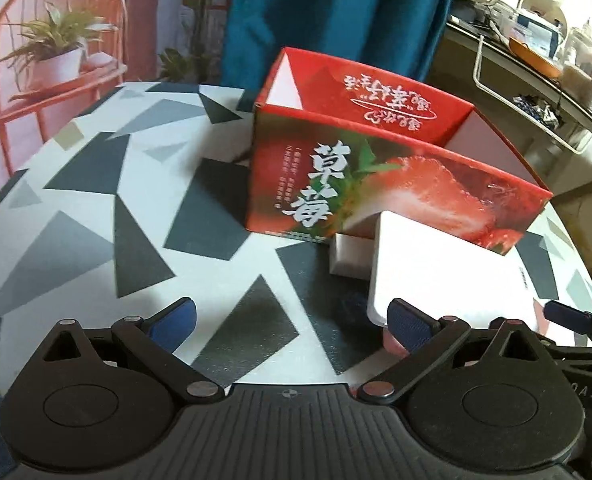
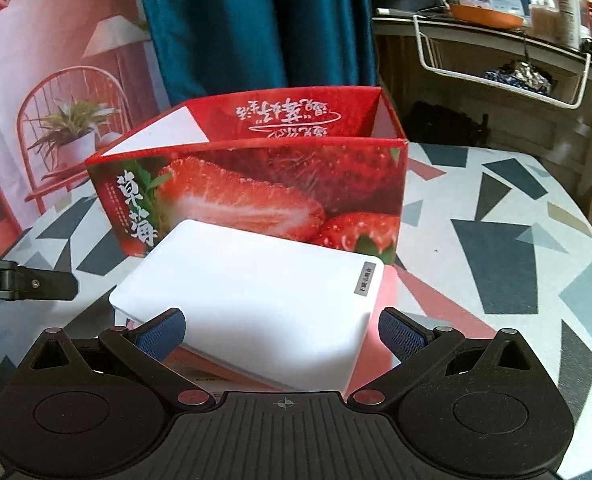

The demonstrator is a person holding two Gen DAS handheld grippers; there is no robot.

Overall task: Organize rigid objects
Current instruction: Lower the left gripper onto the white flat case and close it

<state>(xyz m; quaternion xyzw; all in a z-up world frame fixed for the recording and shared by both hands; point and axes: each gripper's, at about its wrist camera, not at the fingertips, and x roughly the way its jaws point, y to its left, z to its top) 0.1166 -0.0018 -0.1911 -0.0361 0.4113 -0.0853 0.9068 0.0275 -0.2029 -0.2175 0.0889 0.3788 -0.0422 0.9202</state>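
Right hand-held gripper [image 2: 281, 334]: fingers spread, straddling near end of white flat case [image 2: 251, 296], pads not yet touching; likely pre-grasp. Case lies tilted, propped on pink item beneath. Left hand-held gripper [image 1: 291, 320]: spread wide, empty, over counter [image 1: 95, 208], left of case. Far: strawberry box [image 2: 255, 184], top open, probable destination.

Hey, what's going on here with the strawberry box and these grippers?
A person is tidying items on a round table with a grey geometric pattern, using two handheld grippers. The right gripper has its jaws wide open on either side of a flat white rectangular case, which sits tilted on something pink just in front of the open red strawberry-printed cardboard box; it isn't gripped yet. The left gripper is open and empty beside it. A smaller white block lies against the box.
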